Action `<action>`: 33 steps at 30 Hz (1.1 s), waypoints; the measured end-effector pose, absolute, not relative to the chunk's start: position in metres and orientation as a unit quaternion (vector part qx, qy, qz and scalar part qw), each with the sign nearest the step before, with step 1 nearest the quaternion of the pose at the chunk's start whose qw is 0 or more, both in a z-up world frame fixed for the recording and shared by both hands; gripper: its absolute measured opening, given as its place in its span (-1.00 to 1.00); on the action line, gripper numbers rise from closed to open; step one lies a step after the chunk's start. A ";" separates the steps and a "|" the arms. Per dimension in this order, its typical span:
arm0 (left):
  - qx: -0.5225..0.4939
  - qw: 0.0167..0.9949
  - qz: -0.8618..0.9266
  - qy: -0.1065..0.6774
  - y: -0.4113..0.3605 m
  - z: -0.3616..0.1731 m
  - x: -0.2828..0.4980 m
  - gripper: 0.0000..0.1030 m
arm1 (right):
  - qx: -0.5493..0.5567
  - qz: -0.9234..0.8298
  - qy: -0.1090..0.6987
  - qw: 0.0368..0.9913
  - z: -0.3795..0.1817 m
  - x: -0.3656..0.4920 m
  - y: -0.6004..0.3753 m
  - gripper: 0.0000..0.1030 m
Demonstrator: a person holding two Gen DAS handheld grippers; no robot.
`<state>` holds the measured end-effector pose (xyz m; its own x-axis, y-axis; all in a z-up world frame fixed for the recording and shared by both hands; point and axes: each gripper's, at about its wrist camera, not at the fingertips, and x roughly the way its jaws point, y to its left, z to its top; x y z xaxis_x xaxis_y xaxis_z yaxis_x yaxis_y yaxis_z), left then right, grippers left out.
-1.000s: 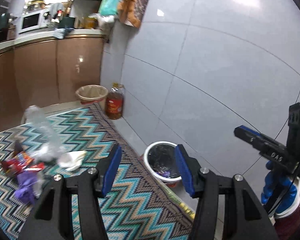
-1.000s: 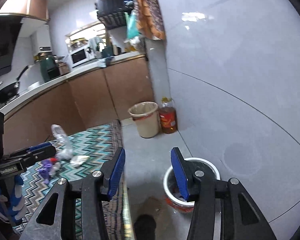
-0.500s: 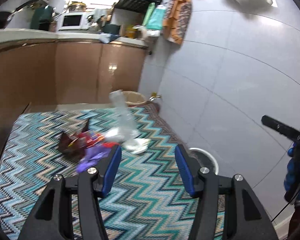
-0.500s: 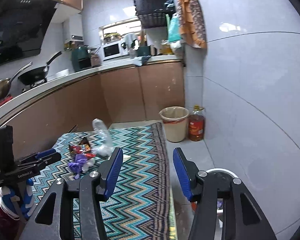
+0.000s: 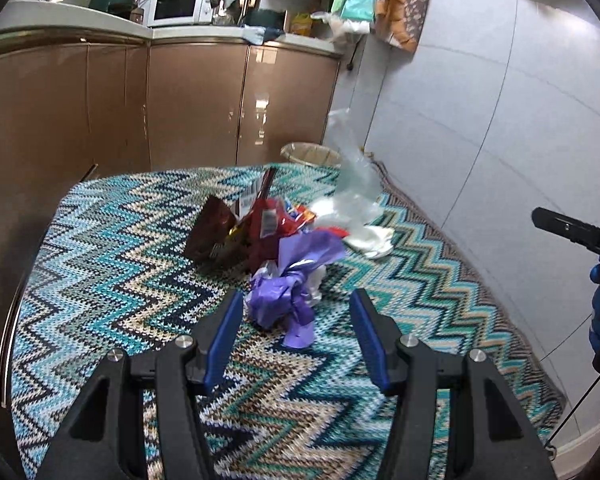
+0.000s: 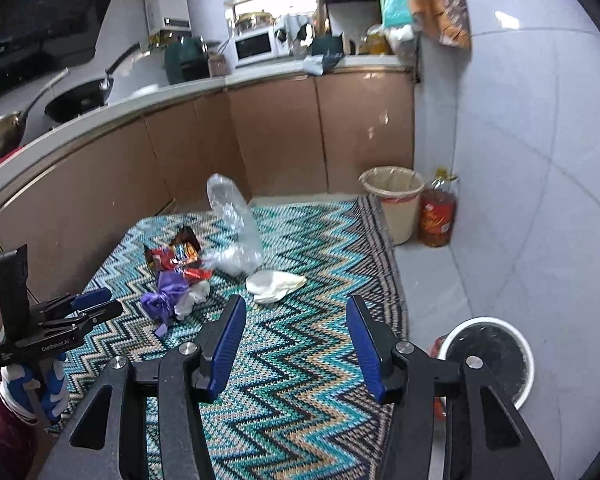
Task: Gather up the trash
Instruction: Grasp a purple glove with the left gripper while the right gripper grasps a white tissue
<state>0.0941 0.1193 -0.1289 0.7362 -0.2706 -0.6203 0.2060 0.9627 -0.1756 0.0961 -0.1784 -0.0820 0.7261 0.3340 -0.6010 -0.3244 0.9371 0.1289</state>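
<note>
"GenRobot.AI" reads on the left tool [image 6: 96,306] — released, now nearer the purple wrapper [image 5: 290,292]; right tool [image 6: 296,344] released, the white bin [image 6: 488,356] now off to its right.

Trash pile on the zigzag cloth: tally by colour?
Purple wrapper: 1
Clear crushed plastic bottle: 1
White crumpled tissue: 1
Red and brown snack wrappers: at least 2, overlapping, exact count unclear
Total: at least 5 pieces
</note>
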 end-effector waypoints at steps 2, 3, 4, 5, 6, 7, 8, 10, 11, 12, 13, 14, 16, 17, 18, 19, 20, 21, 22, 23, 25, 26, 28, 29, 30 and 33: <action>-0.044 0.928 -0.131 0.345 0.117 -0.135 0.102 0.04 | 0.006 0.183 0.337 0.924 -0.092 0.109 -0.173 -0.04; -0.043 0.927 -0.132 0.347 0.116 -0.138 0.106 0.03 | 0.005 0.186 0.342 0.921 -0.097 0.115 -0.170 -0.04; -0.044 0.927 -0.132 0.349 0.115 -0.140 0.110 0.03 | 0.004 0.188 0.347 0.919 -0.101 0.120 -0.168 -0.04; -0.045 0.926 -0.132 0.352 0.115 -0.143 0.116 0.03 | 0.003 0.192 0.353 0.916 -0.106 0.127 -0.165 -0.04; -0.047 0.925 -0.132 0.354 0.114 -0.146 0.121 0.03 | 0.002 0.195 0.357 0.913 -0.110 0.133 -0.162 -0.04; -0.049 0.924 -0.131 0.356 0.115 -0.148 0.125 0.03 | 0.001 0.199 0.362 0.911 -0.115 0.140 -0.159 -0.04; -0.050 0.924 -0.129 0.357 0.115 -0.151 0.129 0.02 | 0.000 0.201 0.365 0.909 -0.118 0.144 -0.156 -0.04; -0.053 0.922 -0.125 0.362 0.117 -0.157 0.137 -0.03 | -0.003 0.207 0.375 0.904 -0.127 0.157 -0.150 -0.04; -0.054 0.921 -0.124 0.366 0.117 -0.160 0.141 -0.11 | -0.005 0.210 0.379 0.901 -0.131 0.162 -0.147 -0.04; -0.056 0.919 -0.125 0.370 0.118 -0.164 0.144 -0.19 | -0.008 0.212 0.384 0.899 -0.135 0.166 -0.144 -0.04; -0.058 0.917 -0.126 0.373 0.118 -0.167 0.147 -0.23 | -0.012 0.214 0.388 0.896 -0.139 0.171 -0.140 -0.04; -0.059 0.916 -0.128 0.376 0.118 -0.169 0.149 -0.29 | -0.017 0.216 0.393 0.894 -0.144 0.176 -0.136 -0.04; -0.063 0.914 -0.130 0.378 0.118 -0.174 0.152 -0.38 | -0.025 0.220 0.400 0.889 -0.152 0.187 -0.130 -0.04; -0.066 0.913 -0.132 0.379 0.119 -0.176 0.153 -0.41 | -0.028 0.221 0.404 0.887 -0.157 0.193 -0.126 -0.04; -0.072 0.913 -0.136 0.379 0.120 -0.177 0.154 -0.42 | -0.031 0.222 0.405 0.886 -0.159 0.197 -0.124 -0.04; -0.074 0.913 -0.138 0.378 0.121 -0.177 0.154 -0.42 | -0.034 0.223 0.408 0.885 -0.164 0.203 -0.120 -0.04; -0.076 0.913 -0.140 0.377 0.122 -0.177 0.155 -0.44 | -0.036 0.224 0.410 0.884 -0.166 0.207 -0.118 -0.04; -0.077 0.913 -0.141 0.376 0.123 -0.178 0.154 -0.45 | -0.036 0.226 0.412 0.882 -0.168 0.211 -0.115 -0.04; -0.079 0.912 -0.142 0.376 0.124 -0.179 0.155 -0.45 | -0.038 0.229 0.413 0.881 -0.171 0.214 -0.112 -0.04; -0.080 0.912 -0.143 0.375 0.124 -0.179 0.155 -0.45 | -0.041 0.232 0.414 0.879 -0.173 0.218 -0.108 -0.04; -0.081 0.913 -0.144 0.374 0.125 -0.180 0.153 -0.45 | -0.049 0.235 0.414 0.878 -0.176 0.222 -0.101 -0.04; -0.081 0.913 -0.144 0.374 0.125 -0.180 0.152 -0.45 | -0.053 0.237 0.415 0.877 -0.178 0.225 -0.098 -0.04; -0.081 0.913 -0.144 0.373 0.125 -0.180 0.151 -0.46 | -0.055 0.241 0.417 0.875 -0.182 0.229 -0.092 -0.04; -0.081 0.913 -0.145 0.373 0.126 -0.179 0.151 -0.46 | -0.057 0.240 0.418 0.874 -0.185 0.232 -0.090 -0.04; -0.081 0.913 -0.145 0.372 0.126 -0.179 0.150 -0.46 | -0.062 0.239 0.422 0.872 -0.188 0.234 -0.087 -0.05; -0.081 0.914 -0.145 0.370 0.126 -0.177 0.148 -0.47 | -0.080 0.228 0.432 0.869 -0.201 0.239 -0.081 -0.36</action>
